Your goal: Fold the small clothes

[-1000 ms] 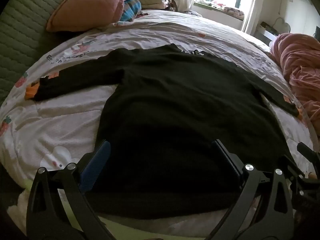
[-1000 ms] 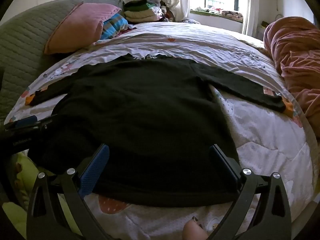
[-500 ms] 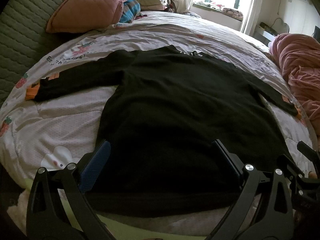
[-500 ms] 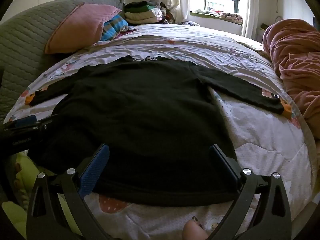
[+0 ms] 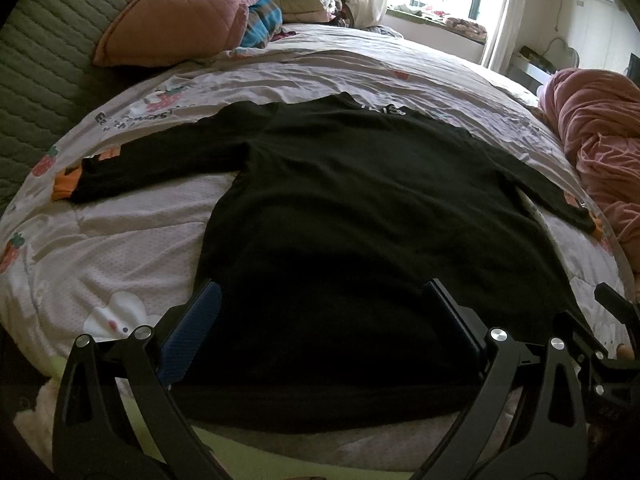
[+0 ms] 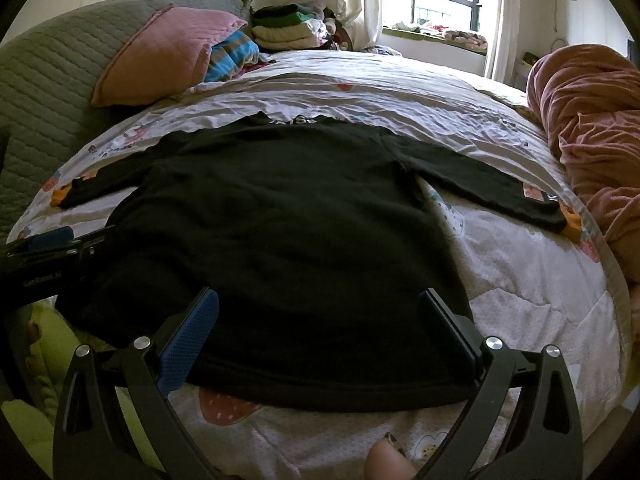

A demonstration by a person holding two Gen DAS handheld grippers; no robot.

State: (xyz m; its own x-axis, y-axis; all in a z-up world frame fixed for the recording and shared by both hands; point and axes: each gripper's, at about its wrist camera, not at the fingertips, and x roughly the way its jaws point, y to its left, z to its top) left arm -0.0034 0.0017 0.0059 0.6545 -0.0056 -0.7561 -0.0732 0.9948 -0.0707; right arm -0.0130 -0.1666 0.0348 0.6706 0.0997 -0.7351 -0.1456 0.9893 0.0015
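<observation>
A black long-sleeved top (image 5: 360, 216) lies flat on the bed, sleeves spread to both sides, with orange cuffs (image 5: 62, 184). It also shows in the right wrist view (image 6: 288, 216). My left gripper (image 5: 320, 320) is open and empty, hovering over the hem near its left part. My right gripper (image 6: 320, 320) is open and empty over the hem's right part. The left gripper shows at the left edge of the right wrist view (image 6: 52, 240); the right gripper shows at the right edge of the left wrist view (image 5: 612, 340).
The bed has a white printed quilt (image 5: 120, 248). A pink pillow (image 5: 180, 12) and folded clothes (image 6: 288, 24) lie at the head. A pink blanket (image 6: 592, 128) is bunched on the right. A grey quilted cover (image 6: 44, 92) lies left.
Both grippers have drawn back and risen slightly, so the top sits a little lower and farther in view. The jaws stay open; the top has not moved.
</observation>
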